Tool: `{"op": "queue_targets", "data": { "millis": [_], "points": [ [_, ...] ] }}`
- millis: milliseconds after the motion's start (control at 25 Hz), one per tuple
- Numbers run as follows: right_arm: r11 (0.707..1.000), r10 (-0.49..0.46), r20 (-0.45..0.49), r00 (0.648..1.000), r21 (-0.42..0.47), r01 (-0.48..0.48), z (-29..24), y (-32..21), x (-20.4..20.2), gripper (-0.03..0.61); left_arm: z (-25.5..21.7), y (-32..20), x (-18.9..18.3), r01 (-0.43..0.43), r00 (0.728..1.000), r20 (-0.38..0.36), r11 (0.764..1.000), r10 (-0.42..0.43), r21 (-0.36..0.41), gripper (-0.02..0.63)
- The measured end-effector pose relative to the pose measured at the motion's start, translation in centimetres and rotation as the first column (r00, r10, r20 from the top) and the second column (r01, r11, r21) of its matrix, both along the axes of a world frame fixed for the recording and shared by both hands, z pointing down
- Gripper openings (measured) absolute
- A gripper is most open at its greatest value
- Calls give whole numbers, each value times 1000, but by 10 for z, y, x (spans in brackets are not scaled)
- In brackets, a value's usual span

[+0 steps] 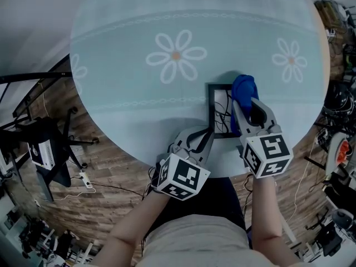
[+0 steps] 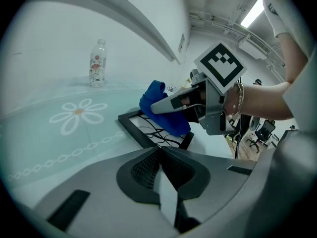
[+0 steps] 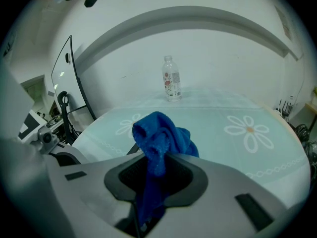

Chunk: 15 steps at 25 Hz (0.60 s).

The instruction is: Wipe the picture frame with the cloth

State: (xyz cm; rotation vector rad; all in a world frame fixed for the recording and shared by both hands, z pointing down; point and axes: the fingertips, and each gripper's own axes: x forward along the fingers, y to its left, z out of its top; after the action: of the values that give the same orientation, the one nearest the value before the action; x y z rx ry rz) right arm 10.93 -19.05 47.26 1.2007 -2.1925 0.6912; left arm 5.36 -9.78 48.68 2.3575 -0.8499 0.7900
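A black picture frame [image 1: 212, 111] with a line drawing lies flat near the front edge of the round table [image 1: 139, 110]. My right gripper [image 1: 246, 101] is shut on a bunched blue cloth [image 1: 245, 89], which rests on the frame's right side. The cloth [image 3: 161, 138] rises from between the right gripper's [image 3: 156, 168] jaws. My left gripper [image 1: 204, 134] sits at the frame's near left corner with its jaws together. In the left gripper view the frame [image 2: 133, 128] lies ahead of the left gripper [image 2: 161, 155], apart from it, with the cloth [image 2: 152, 95] on top.
A clear water bottle [image 2: 97, 63] stands at the table's far edge. The tablecloth has white daisy prints [image 1: 176, 55]. A black office chair [image 1: 47, 149] and a power strip [image 1: 86, 181] are on the brick floor at the left. Cables and gear crowd the right side.
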Motion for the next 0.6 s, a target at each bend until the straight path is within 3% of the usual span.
{"op": "queue_targets", "data": {
  "millis": [600],
  "points": [
    [989, -145, -2, 989, -10, 145, 3, 5, -41, 92, 0, 0, 0, 0, 1000, -2, 1000, 0, 1, 28]
  ]
}}
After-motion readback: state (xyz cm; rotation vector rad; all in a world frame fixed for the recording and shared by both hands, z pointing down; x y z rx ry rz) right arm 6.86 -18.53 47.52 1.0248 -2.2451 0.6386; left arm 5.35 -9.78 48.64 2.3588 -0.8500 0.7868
